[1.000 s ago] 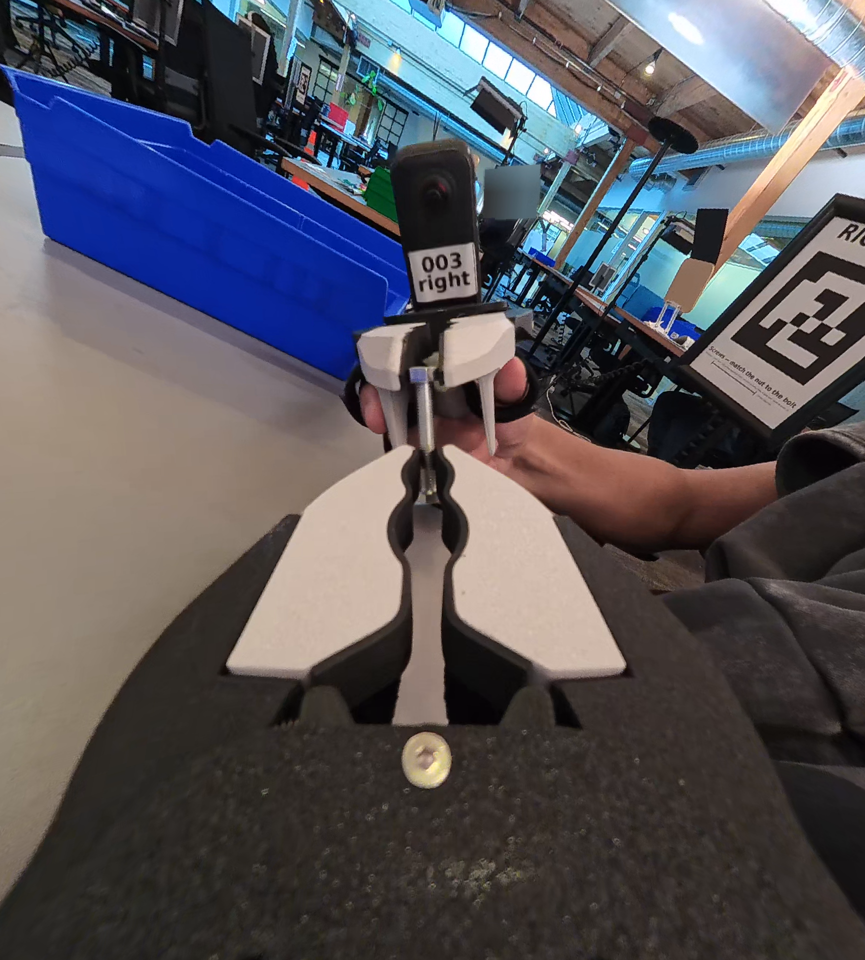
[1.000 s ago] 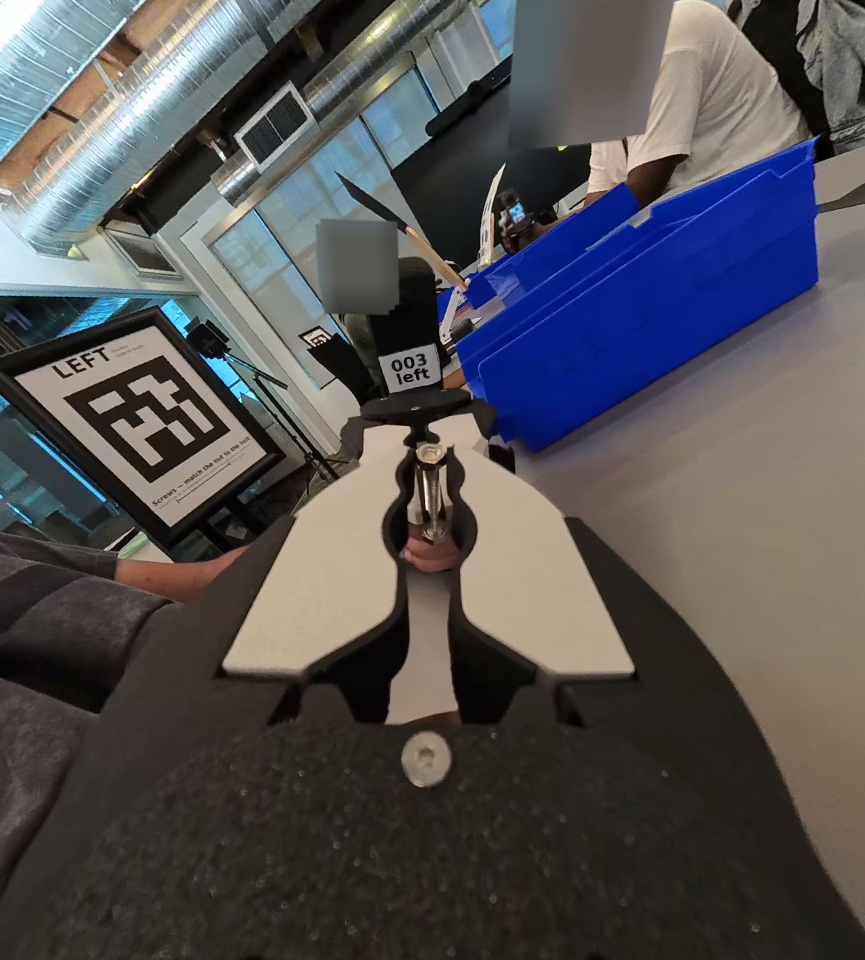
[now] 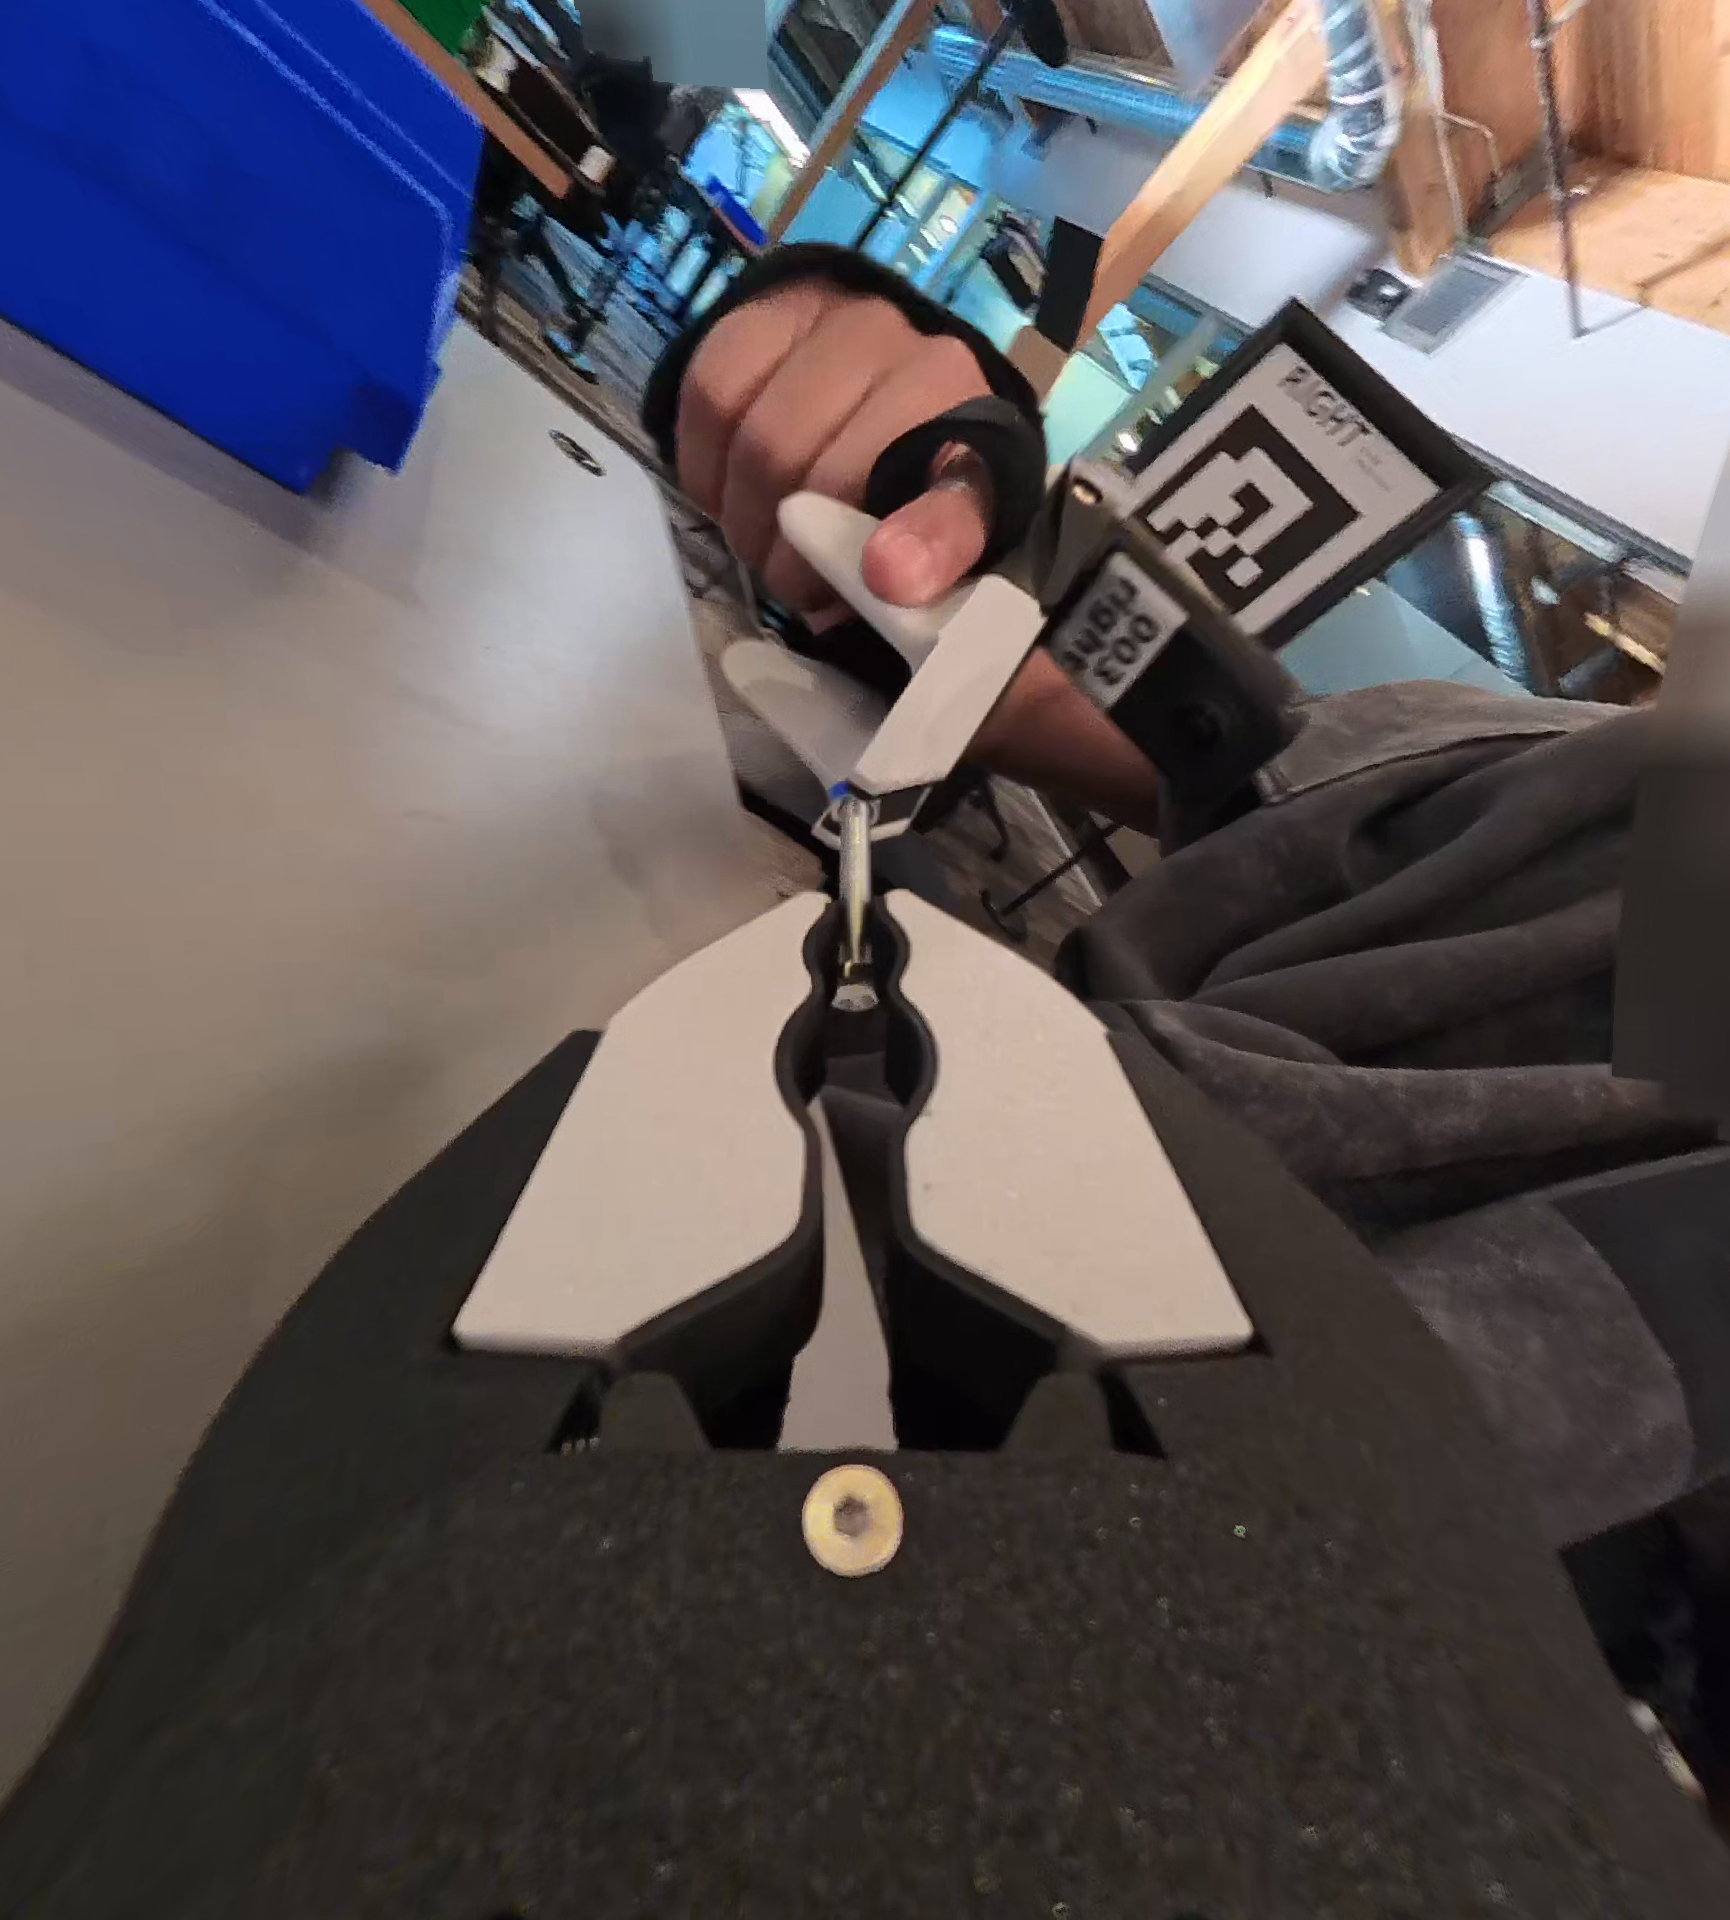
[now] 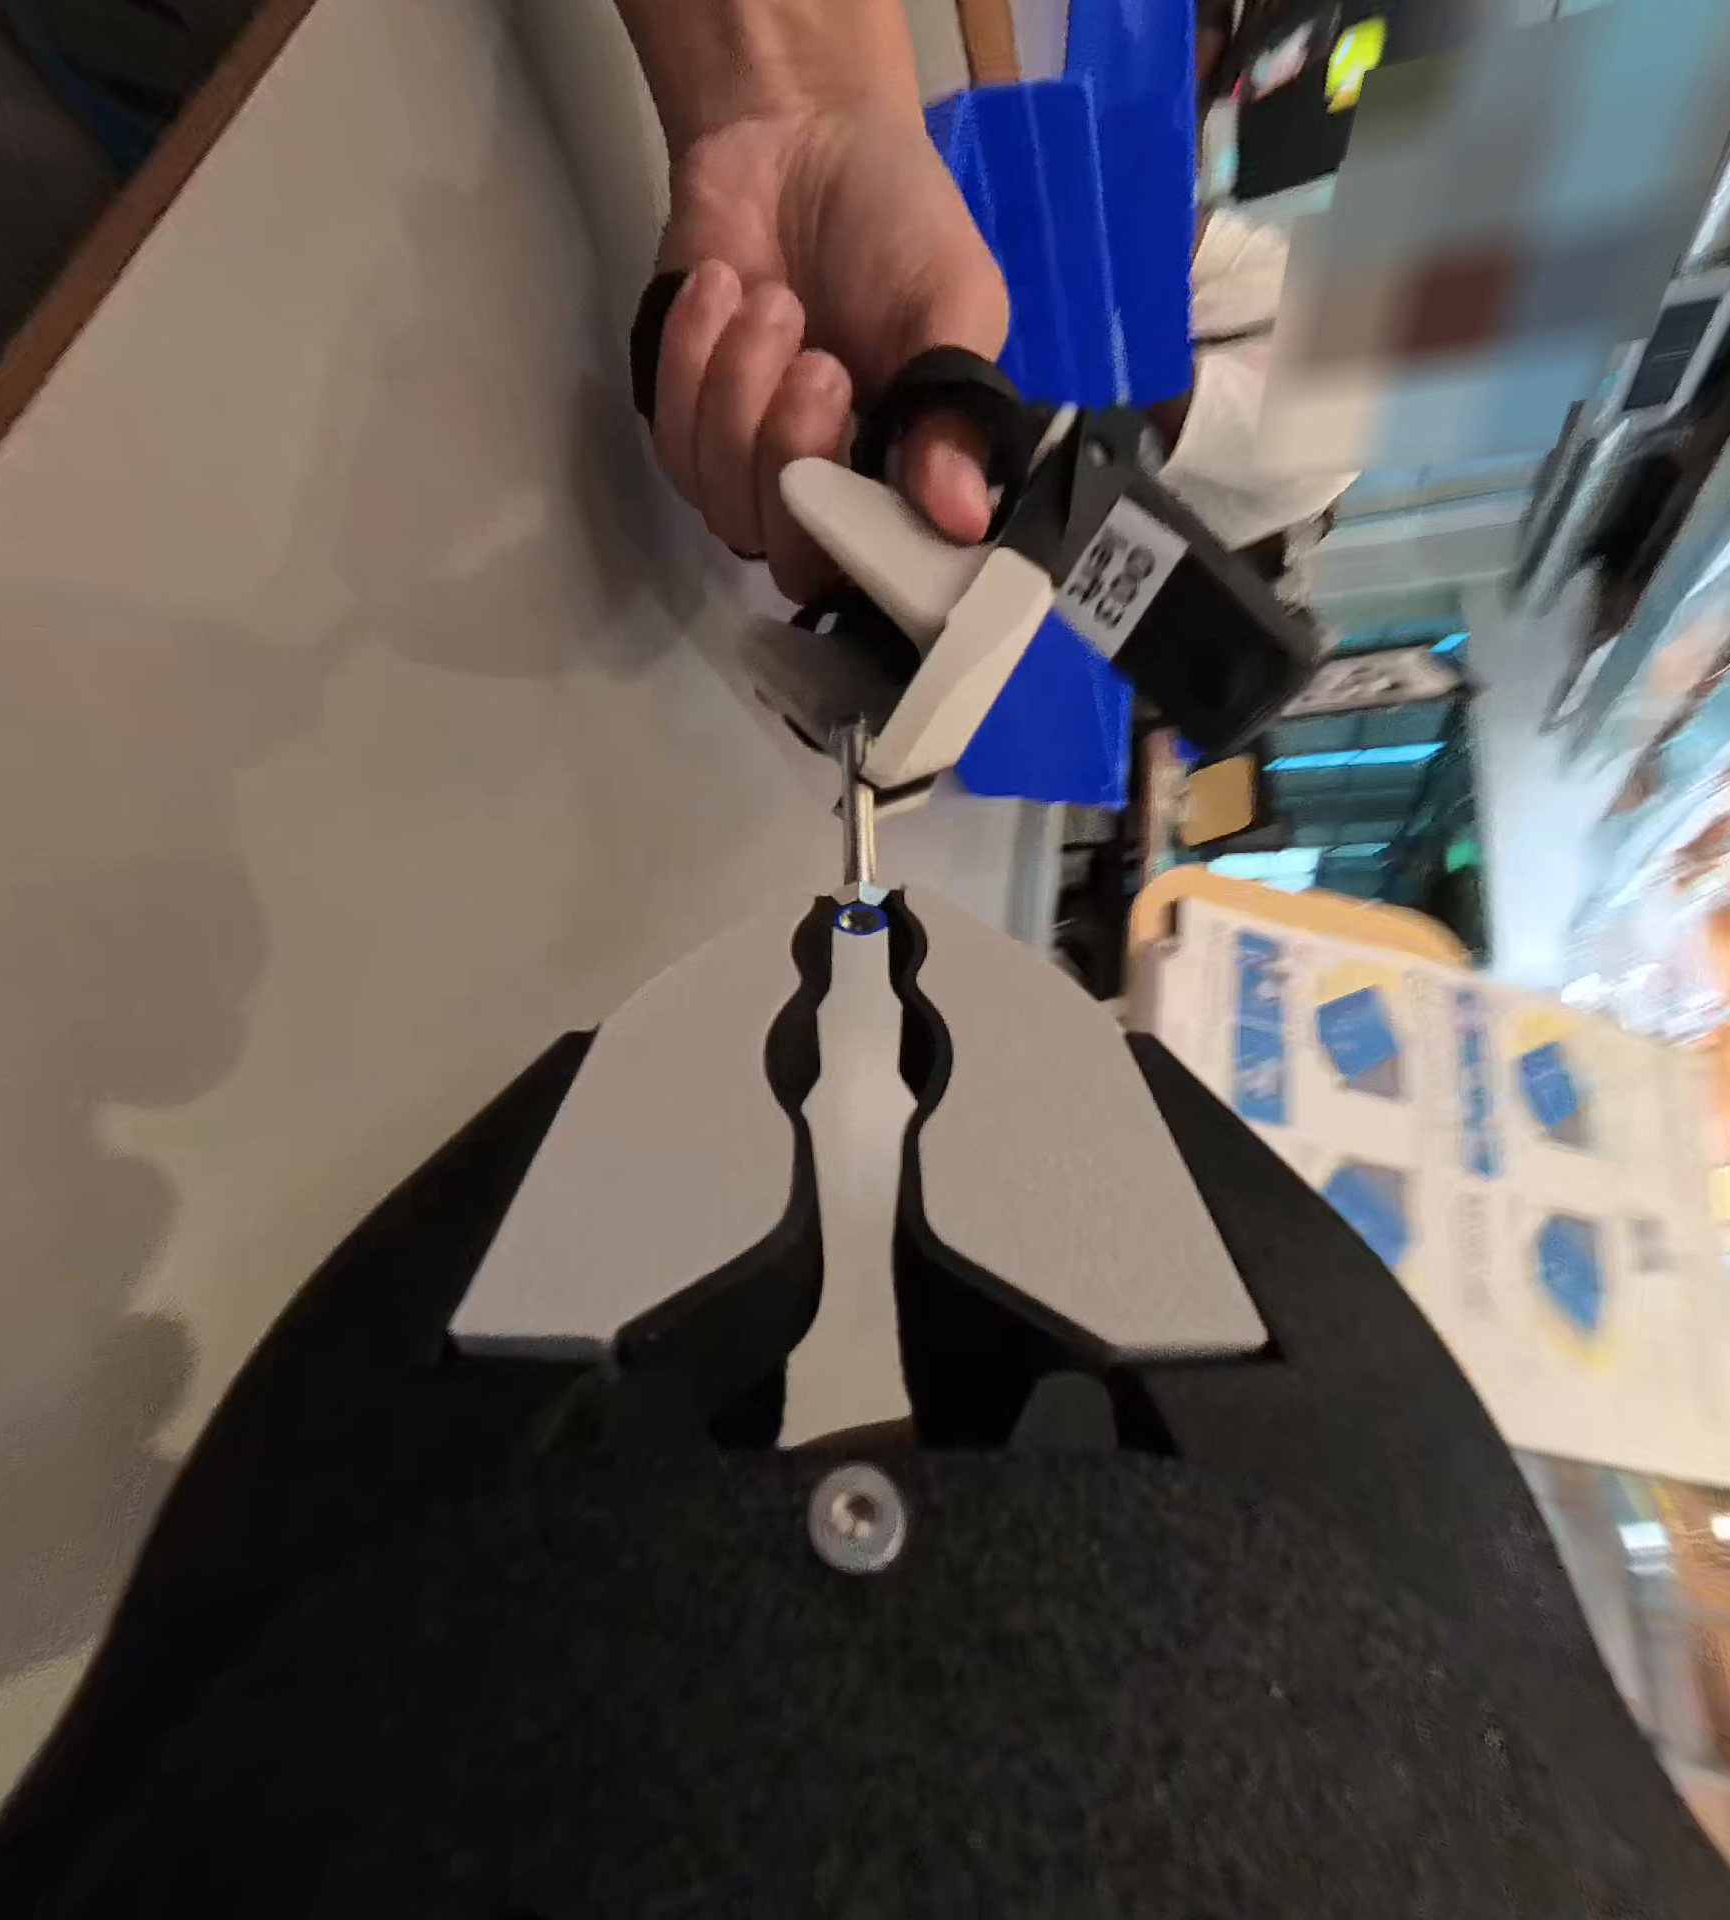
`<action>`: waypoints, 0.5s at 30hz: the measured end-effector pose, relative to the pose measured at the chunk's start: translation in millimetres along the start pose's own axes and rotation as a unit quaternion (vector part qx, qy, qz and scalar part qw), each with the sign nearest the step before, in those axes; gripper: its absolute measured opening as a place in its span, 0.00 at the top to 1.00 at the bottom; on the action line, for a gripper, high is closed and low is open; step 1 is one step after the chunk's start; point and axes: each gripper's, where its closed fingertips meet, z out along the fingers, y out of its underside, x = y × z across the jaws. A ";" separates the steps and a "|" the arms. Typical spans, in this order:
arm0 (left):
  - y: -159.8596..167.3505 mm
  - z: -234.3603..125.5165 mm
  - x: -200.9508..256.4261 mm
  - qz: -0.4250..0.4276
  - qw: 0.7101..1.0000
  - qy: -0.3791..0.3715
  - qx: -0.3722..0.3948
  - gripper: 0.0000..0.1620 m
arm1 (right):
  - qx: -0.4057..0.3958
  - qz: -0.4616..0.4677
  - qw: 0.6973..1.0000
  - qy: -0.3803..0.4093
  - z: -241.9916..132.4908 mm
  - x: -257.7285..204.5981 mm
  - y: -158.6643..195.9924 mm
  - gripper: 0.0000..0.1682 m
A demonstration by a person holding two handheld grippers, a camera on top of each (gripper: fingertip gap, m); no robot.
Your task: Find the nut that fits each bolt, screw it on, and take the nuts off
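Steel bolt [image 3: 854, 902] spans tools | left tool [image 3: 856, 935] clamps head | right tool [image 4: 861, 914] clamps nut [image 4: 862, 900]

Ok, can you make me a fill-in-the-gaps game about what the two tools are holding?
1. The left tool is shut on one end of a long metal ___.
2. The right tool is shut on a small six-sided ___ with a blue ring inside.
3. The bin on the table is coloured ___.

Missing words: bolt; nut; blue.
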 end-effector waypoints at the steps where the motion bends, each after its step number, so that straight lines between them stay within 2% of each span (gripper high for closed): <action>1: -1.4 -0.6 -2.7 0.003 1.000 -0.009 0.009 0.97 | 0.001 0.043 0.999 -0.013 1.4 -1.6 2.2 0.94; 3: -7.4 -3.4 -3.0 0.012 0.999 -0.017 0.034 0.96 | 0.033 0.140 0.989 -0.028 1.9 0.4 0.3 0.94; 5: -12.0 -7.1 -3.8 0.023 0.998 -0.034 0.044 0.80 | 0.053 0.233 0.970 -0.044 3.2 3.8 2.6 0.94; 8: -14.1 -14.1 -9.8 0.056 0.994 -0.083 0.054 0.66 | 0.086 0.355 0.929 -0.065 6.4 7.4 7.1 0.94; 12: -9.1 -17.8 -13.9 0.109 0.984 -0.128 0.055 0.71 | 0.146 0.472 0.865 -0.082 10.7 9.4 9.7 0.94; 15: -8.2 -20.1 -16.0 0.113 0.983 -0.137 0.056 0.76 | 0.170 0.504 0.842 -0.089 11.7 6.0 8.3 0.94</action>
